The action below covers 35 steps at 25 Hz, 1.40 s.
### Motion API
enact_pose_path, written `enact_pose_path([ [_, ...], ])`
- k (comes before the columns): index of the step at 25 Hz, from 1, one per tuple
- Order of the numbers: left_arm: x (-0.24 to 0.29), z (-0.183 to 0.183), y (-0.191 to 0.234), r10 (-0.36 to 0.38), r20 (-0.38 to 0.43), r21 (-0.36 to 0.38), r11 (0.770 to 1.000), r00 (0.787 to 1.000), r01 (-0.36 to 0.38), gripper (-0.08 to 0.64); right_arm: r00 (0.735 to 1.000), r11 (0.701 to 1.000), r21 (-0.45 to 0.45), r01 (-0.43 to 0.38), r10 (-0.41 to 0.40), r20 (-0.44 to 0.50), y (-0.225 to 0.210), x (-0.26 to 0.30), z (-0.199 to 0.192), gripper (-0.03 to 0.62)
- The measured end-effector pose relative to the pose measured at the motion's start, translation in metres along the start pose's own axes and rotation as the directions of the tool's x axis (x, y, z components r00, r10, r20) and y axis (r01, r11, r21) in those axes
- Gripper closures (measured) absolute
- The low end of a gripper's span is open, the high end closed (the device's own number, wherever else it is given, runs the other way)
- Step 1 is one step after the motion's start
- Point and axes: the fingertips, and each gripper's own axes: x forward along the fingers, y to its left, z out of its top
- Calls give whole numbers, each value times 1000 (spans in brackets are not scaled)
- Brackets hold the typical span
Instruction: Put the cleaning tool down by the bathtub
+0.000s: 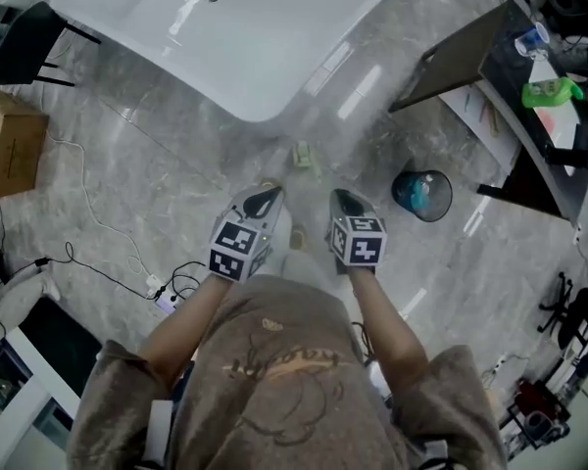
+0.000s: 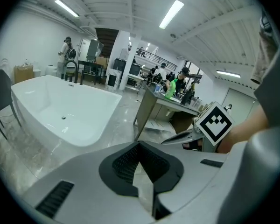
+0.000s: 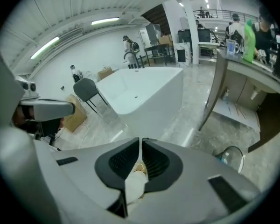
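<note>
Our left hand-held gripper (image 1: 264,200) and right hand-held gripper (image 1: 346,204) both have their jaws pressed together with nothing between them. The cleaning tool (image 1: 306,160) lies on the floor (image 1: 167,164) ahead of both tips, between them and the bathtub (image 1: 225,37).

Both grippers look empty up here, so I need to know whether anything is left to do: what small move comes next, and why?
Probably none beyond holding both grippers clear. A small greenish thing, likely the cleaning tool, lies on the floor beside the bathtub, and the left gripper and right gripper are shut on nothing.
</note>
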Motion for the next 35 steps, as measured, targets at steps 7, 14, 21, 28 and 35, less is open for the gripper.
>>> enact_pose_path([
  [7,-57,45,-34,-56,32,-4,998,998,57,555,987,994,-8,-113,113,116,42,-92,40,586],
  [14,-96,77,-64,-109,66,58,993,992,105,555,953,976,-141,-165,195,232,81,-163,74,588],
  [21,-130,105,-84,-184,160,178,972,970,155,555,808,920,-328,-215,357,469,132,-232,123,589],
  [28,-159,149,-86,-223,325,298,946,919,124,555,715,891,-377,-254,435,547,151,-258,147,589],
  [35,-168,164,-90,-228,398,317,943,889,100,555,718,881,-383,-278,455,527,149,-257,146,589],
])
